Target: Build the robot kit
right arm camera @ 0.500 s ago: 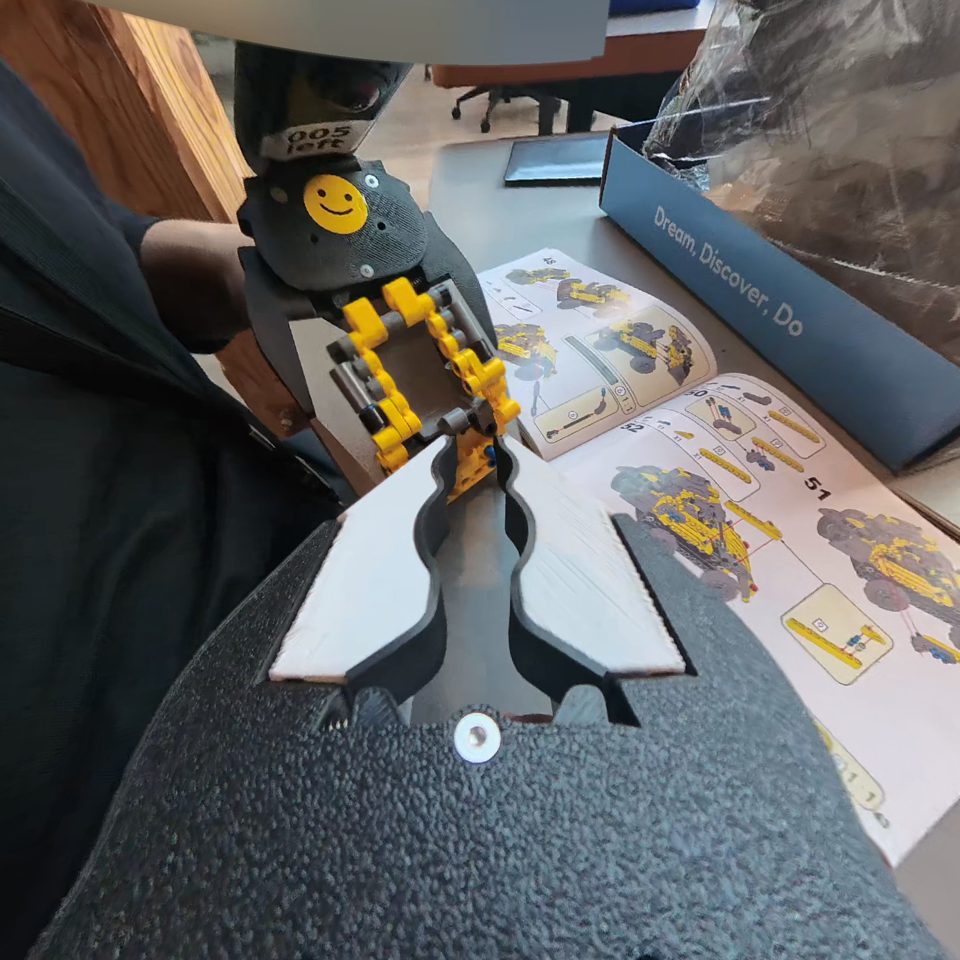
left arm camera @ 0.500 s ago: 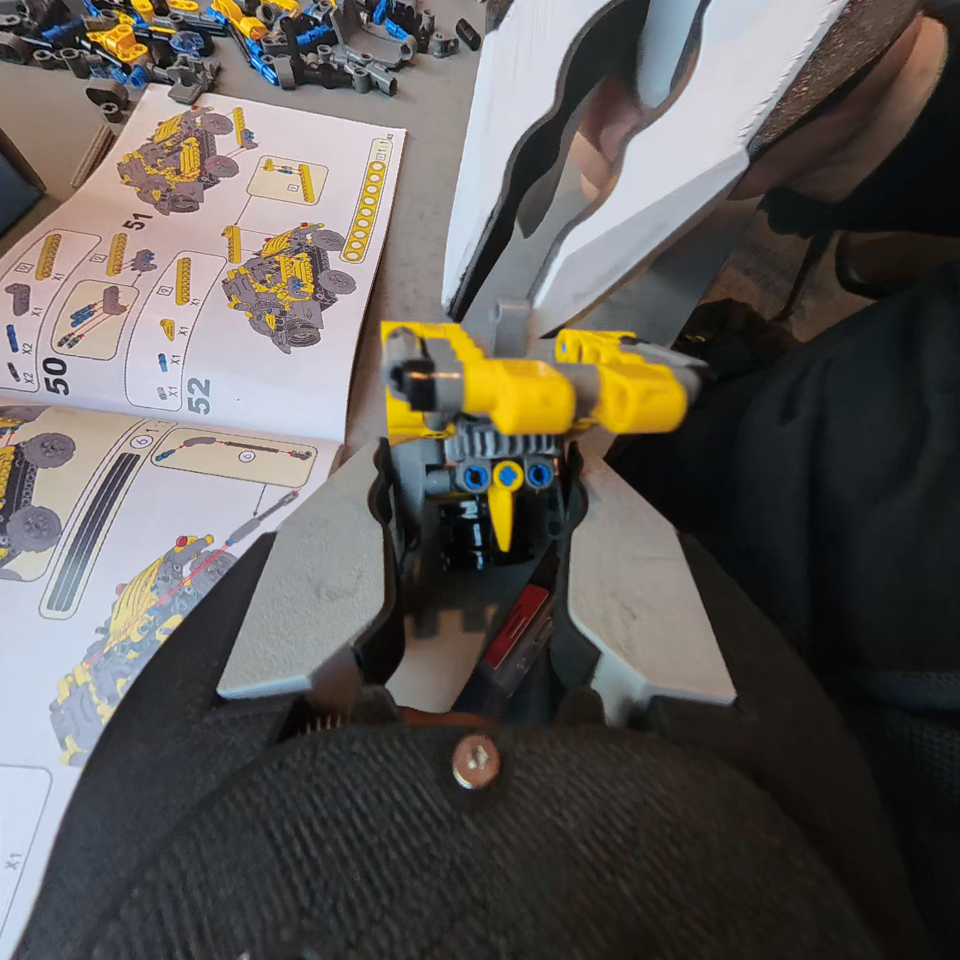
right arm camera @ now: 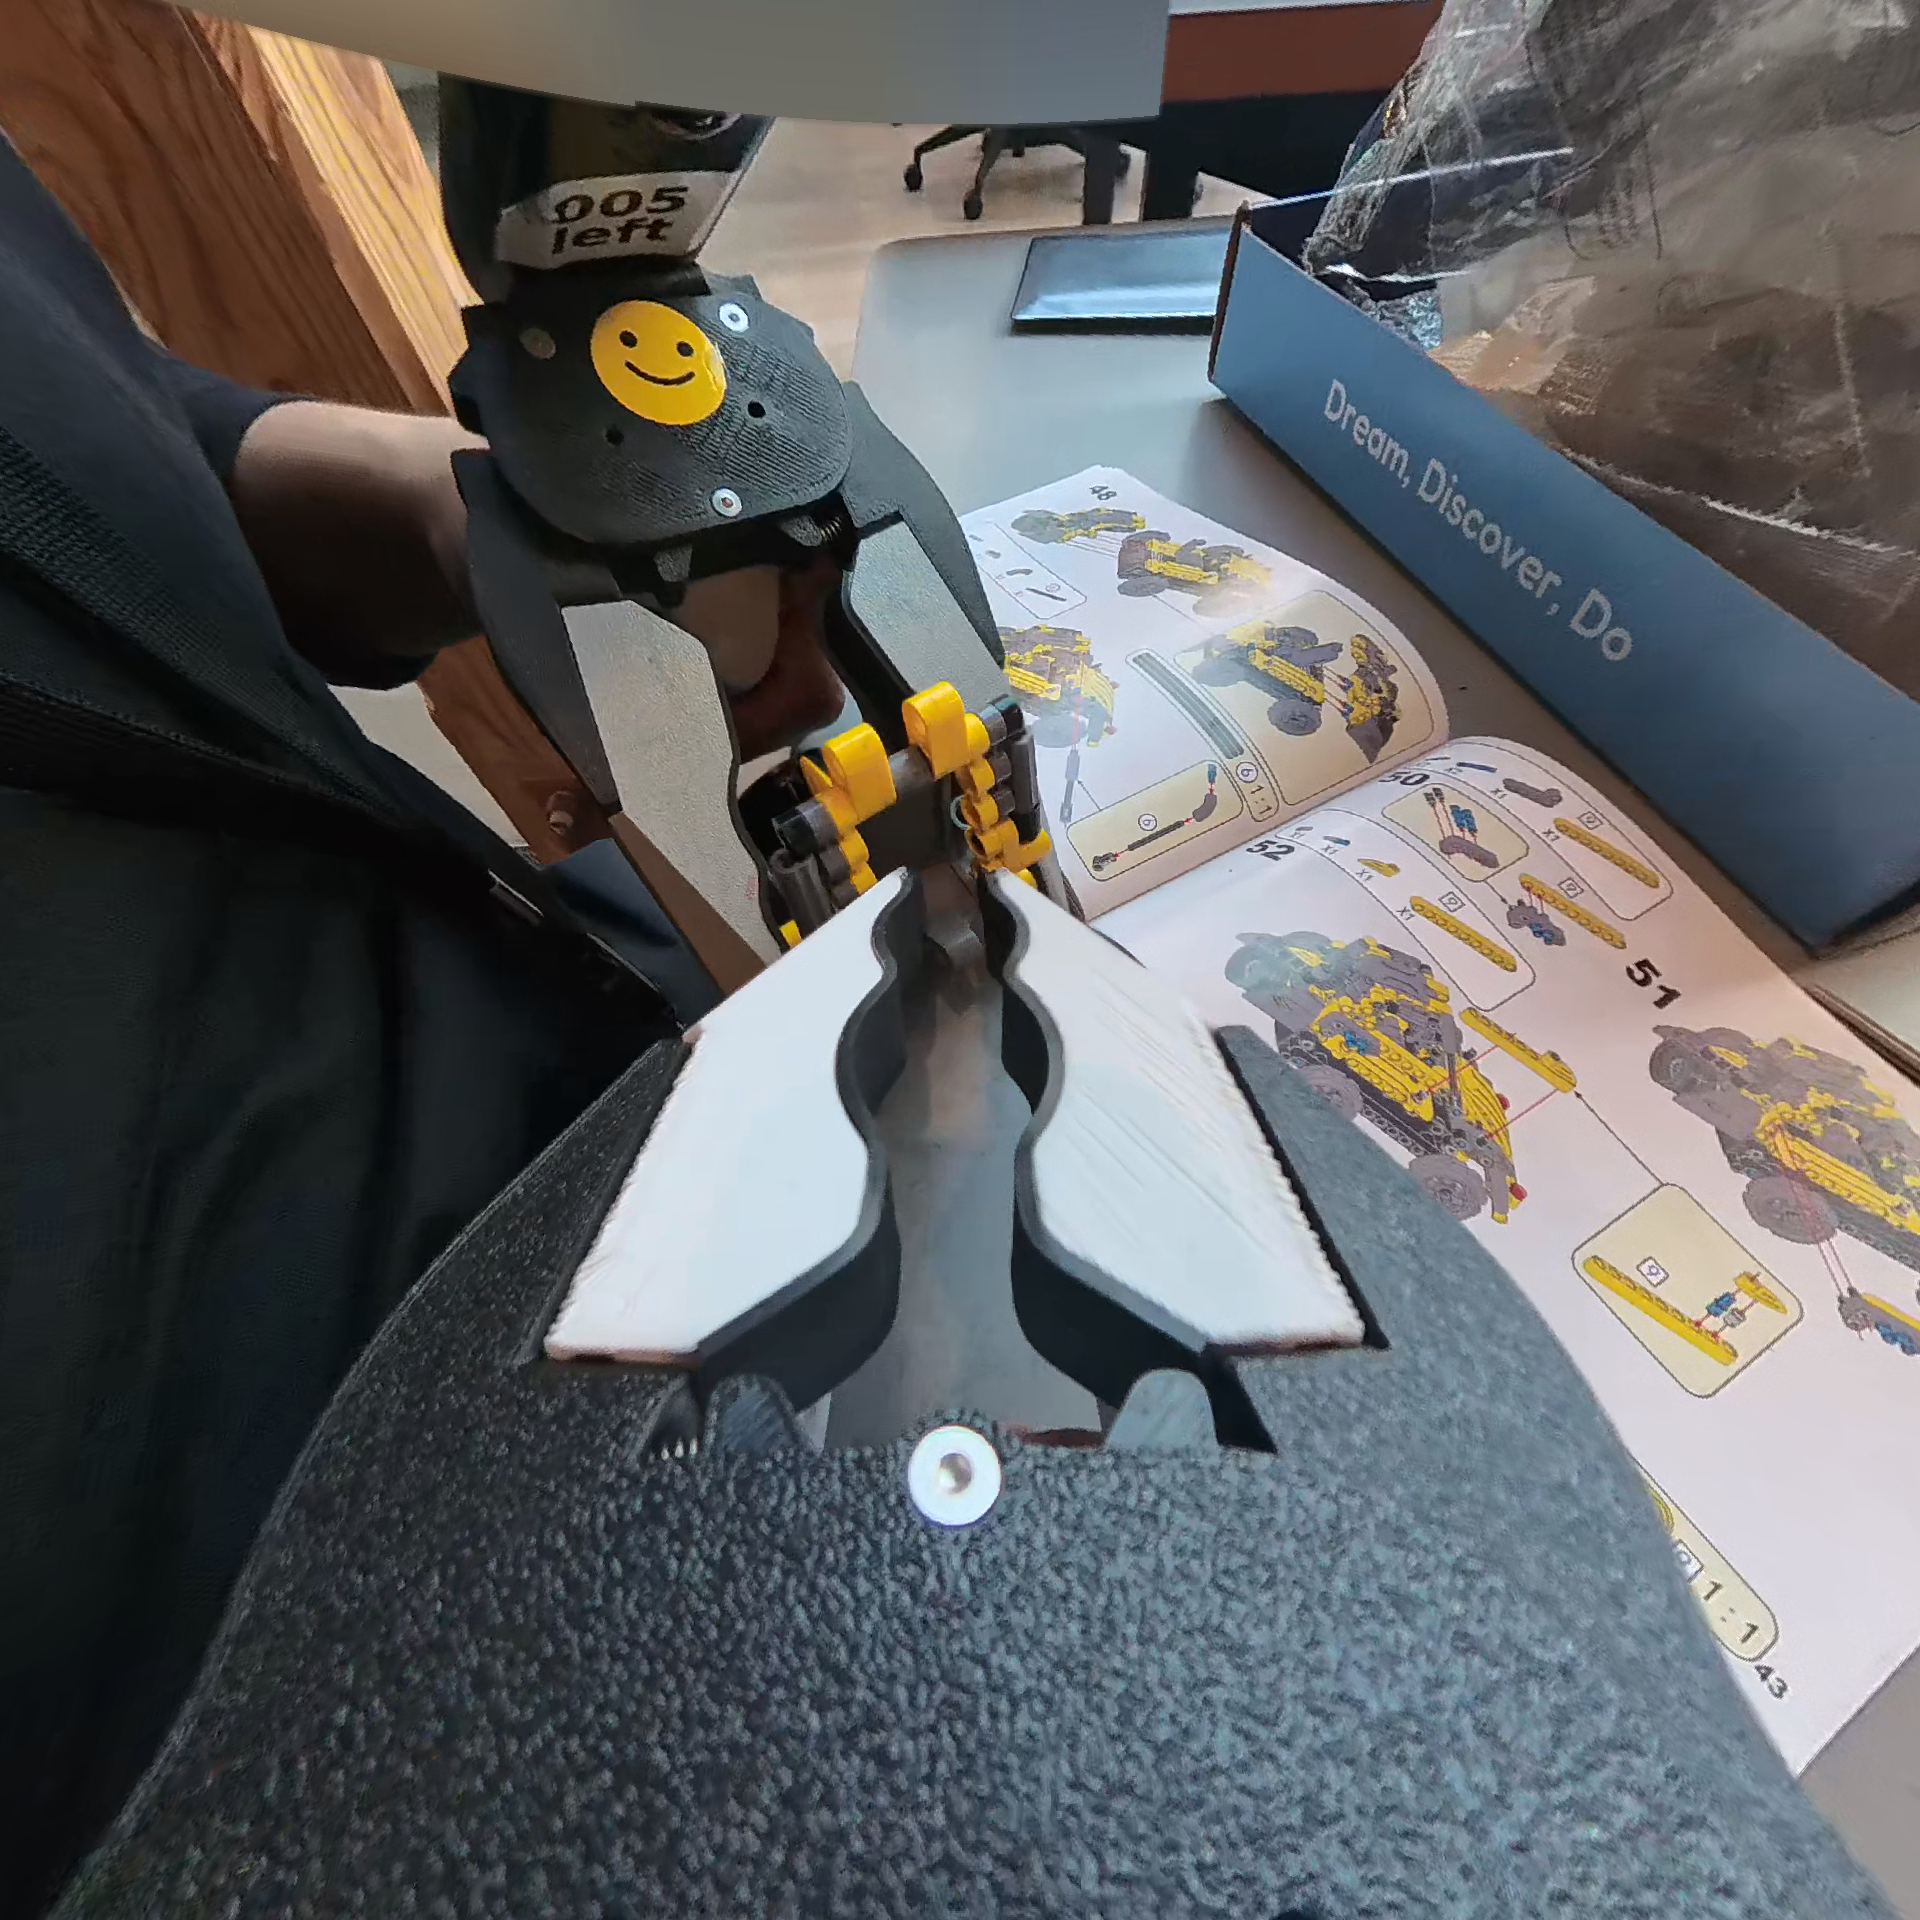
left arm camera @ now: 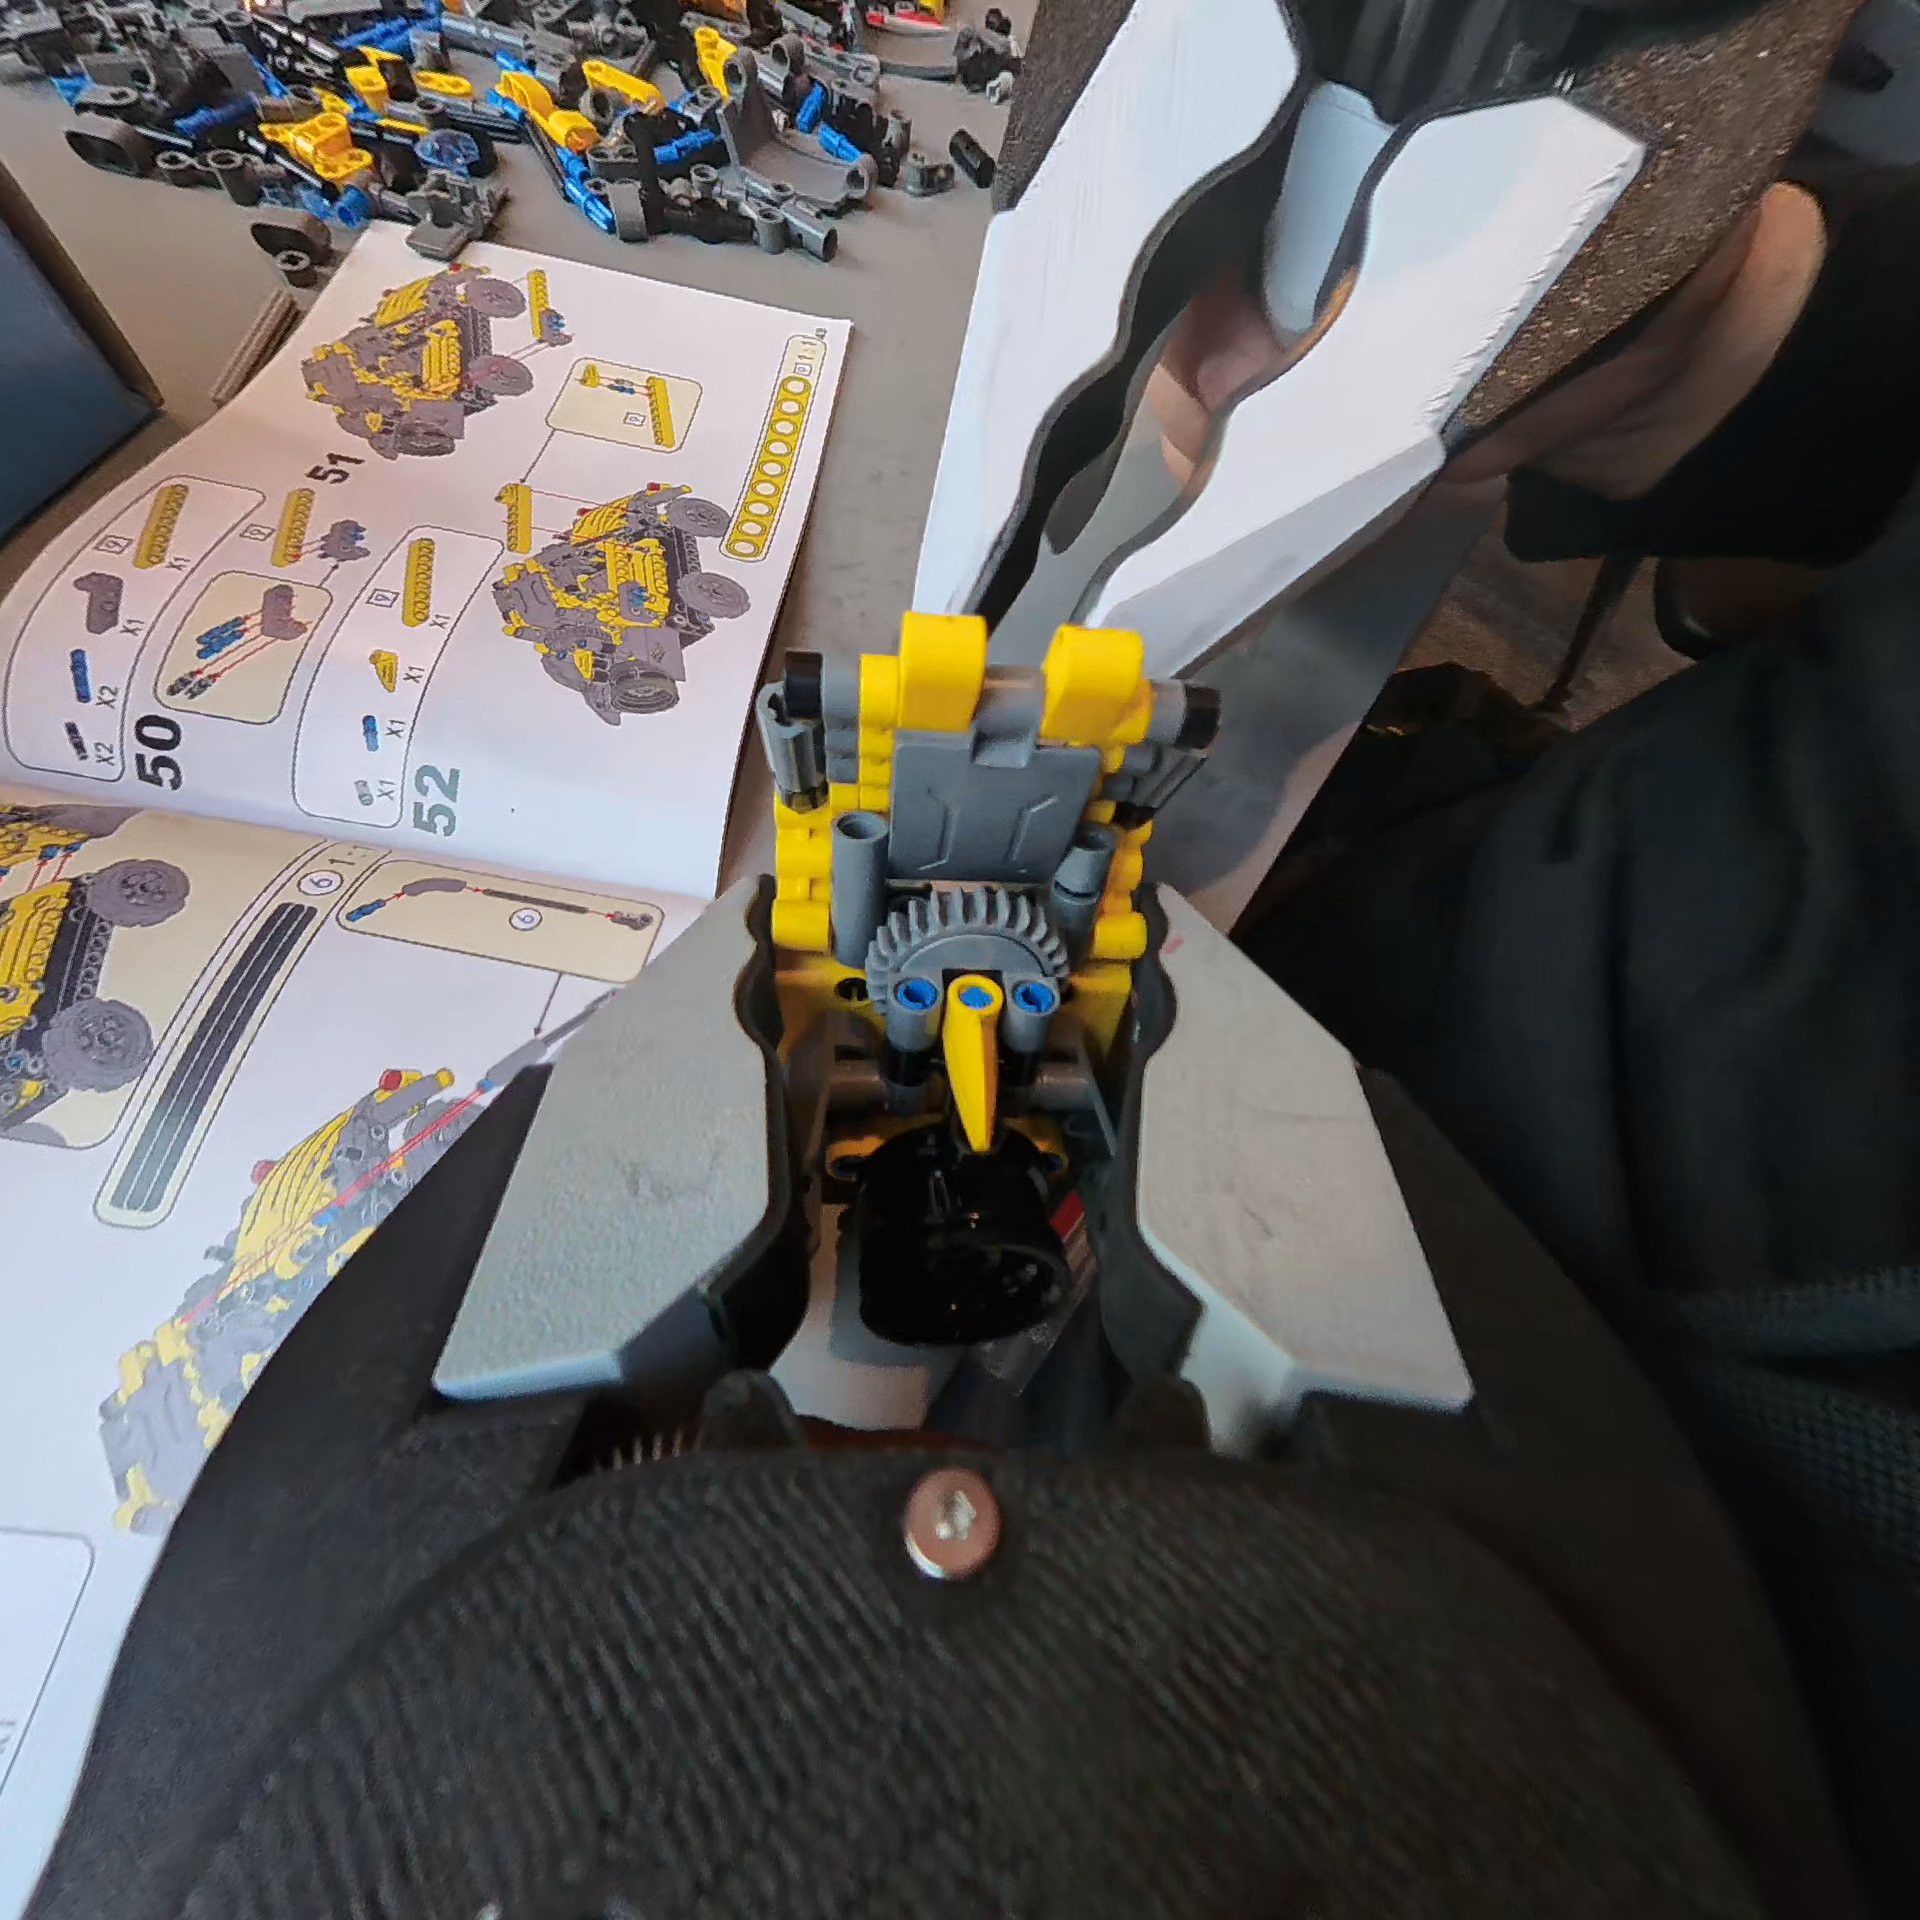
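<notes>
Grey worktop [left arm camera: 914,343] w/ open instruction booklet [left arm camera: 436,582], loose parts [left arm camera: 499,114] at far edge. Left gripper [left arm camera: 951,935] clamps yellow-grey brick assembly [left arm camera: 977,831]; right gripper [right arm camera: 951,883], nearly closed, tips on its grey tab.

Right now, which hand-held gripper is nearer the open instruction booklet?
Left. The left hand-held gripper, clamping the yellow and grey brick assembly, overlaps the instruction booklet; the right hand-held gripper sits beyond its edge.

My left gripper [left arm camera: 961,997] clamps the yellow-and-grey brick assembly [left arm camera: 977,852]. The right gripper's [left arm camera: 1023,623] white tips meet its top. An open instruction booklet [left arm camera: 416,644] lies beside, loose bricks [left arm camera: 499,114] at the table's [left arm camera: 894,416] far edge.
</notes>
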`<state>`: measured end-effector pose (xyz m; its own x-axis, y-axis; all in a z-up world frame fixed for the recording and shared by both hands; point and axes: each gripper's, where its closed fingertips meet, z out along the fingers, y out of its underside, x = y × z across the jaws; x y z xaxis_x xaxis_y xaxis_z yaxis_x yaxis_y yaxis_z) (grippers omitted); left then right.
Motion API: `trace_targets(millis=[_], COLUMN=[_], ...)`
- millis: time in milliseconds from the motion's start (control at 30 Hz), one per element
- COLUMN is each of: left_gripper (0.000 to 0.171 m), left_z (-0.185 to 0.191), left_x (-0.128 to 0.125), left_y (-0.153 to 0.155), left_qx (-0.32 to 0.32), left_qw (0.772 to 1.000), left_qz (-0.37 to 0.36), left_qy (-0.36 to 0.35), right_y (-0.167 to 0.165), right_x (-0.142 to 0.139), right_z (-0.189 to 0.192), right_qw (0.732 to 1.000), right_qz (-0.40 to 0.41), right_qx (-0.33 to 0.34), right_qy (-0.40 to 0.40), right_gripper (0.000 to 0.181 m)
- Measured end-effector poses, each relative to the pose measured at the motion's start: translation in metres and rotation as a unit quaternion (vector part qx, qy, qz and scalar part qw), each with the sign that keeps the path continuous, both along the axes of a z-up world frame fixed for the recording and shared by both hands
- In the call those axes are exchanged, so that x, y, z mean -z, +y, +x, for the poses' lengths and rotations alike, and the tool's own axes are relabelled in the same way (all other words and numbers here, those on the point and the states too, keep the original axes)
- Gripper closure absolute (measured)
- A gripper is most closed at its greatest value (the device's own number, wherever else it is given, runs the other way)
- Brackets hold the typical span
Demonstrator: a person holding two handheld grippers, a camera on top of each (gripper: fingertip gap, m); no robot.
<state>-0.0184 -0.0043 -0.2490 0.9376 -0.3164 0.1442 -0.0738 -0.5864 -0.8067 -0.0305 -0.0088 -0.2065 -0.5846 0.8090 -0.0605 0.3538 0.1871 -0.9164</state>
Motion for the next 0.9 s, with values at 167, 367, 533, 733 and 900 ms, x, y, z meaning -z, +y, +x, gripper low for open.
trace_targets(millis=[167,367,533,733,900], left_gripper=[0.106,0.099,0.096,0.103,0.108], left_z=[0.004,0.003,0.000,-0.005,-0.008], left_x=[-0.001,-0.001,-0.006,0.002,0.005], left_y=[0.006,0.003,-0.005,-0.018,-0.018], left_qx=[0.009,0.007,-0.001,0.002,0.010], left_qw=[1.000,1.000,1.000,1.000,0.999], left_qz=[-0.004,-0.004,0.005,-0.013,-0.013], left_qy=[0.002,0.011,-0.005,0.025,0.037], right_y=[0.004,0.006,0.006,0.004,0.003], right_x=[-0.005,-0.004,-0.002,-0.003,-0.003], right_z=[0.003,0.005,0.004,0.005,0.006], right_qw=[1.000,1.000,1.000,1.000,1.000], right_qz=[-0.015,-0.010,-0.005,-0.005,-0.009], right_qx=[0.010,0.019,0.021,0.020,0.016], right_qy=[0.009,0.008,0.003,0.010,0.008], right_gripper=[0.170,0.166,0.166,0.166,0.166])
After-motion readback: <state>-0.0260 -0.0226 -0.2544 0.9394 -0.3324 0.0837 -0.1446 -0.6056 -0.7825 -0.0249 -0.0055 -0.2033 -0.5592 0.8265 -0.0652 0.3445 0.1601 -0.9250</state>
